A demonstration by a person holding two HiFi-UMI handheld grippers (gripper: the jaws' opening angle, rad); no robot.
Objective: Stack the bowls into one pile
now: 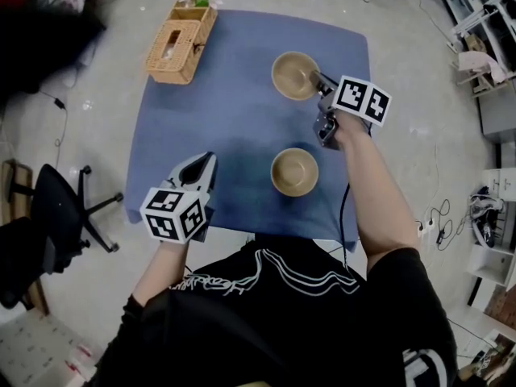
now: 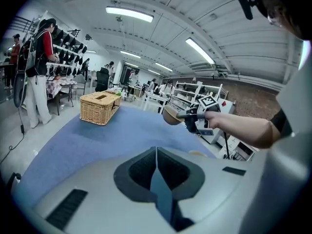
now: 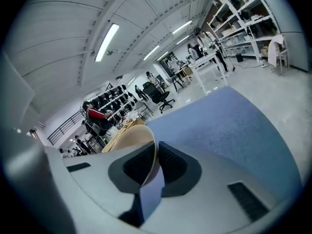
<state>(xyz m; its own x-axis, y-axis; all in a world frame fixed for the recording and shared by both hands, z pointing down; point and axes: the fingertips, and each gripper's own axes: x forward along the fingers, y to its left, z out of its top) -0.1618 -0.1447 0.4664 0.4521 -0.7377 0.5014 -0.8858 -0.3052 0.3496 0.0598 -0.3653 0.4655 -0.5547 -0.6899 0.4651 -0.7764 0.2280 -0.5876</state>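
Two bowls, not yet stacked.

Right gripper [image 1: 318, 78]: jaws clamped on the rim of the far tan rounded bowl [image 1: 293, 75], rim wall pinched between the pads in the right gripper view. From the left gripper view this bowl appears lifted clear of the blue cloth-covered table [image 1: 234, 111].

Near tan rounded bowl [image 1: 294, 172]: sits alone on the cloth, well apart from the held one.

Left gripper [image 1: 208, 164]: jaws pressed together, nothing between them, over the table's near left edge.

Woven wicker box [image 1: 181, 40]: far left corner, uninvolved.

Judgement: pickup done; carrying across and nesting into the near bowl remain.
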